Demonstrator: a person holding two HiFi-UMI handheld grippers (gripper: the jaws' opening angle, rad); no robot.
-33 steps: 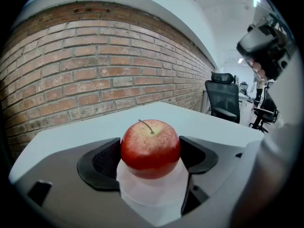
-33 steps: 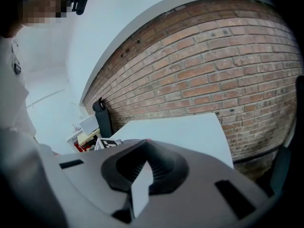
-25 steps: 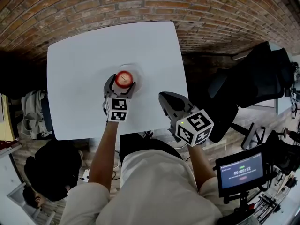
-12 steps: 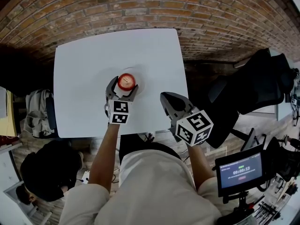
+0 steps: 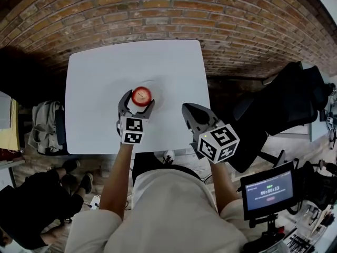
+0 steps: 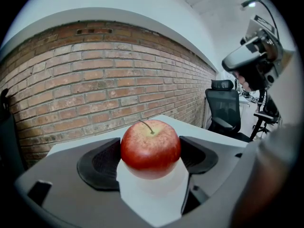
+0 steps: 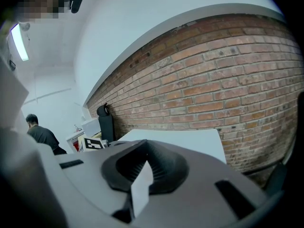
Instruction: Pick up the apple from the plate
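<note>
The apple is seen at the centre of the head view, on a pale plate whose rim is only faintly made out against the white table. It is bracketed by the left gripper. In the left gripper view the two dark pads are closed in on the fruit's left and right flanks at about its widest part, with the stem upward. The underside of the apple blends into the white surface below, so it is judged to be barely lifted, if at all.

The right gripper is held at the lower right of the table, near its front edge. Its jaws are pressed together with nothing caught between them.

The main risk is judged to be slippage. The skin is smooth and rounded, and if the pads are seated slightly off the widest line, the apple could be squeezed out forward or downward during lifting. It could then roll off the plate across the table.
</note>
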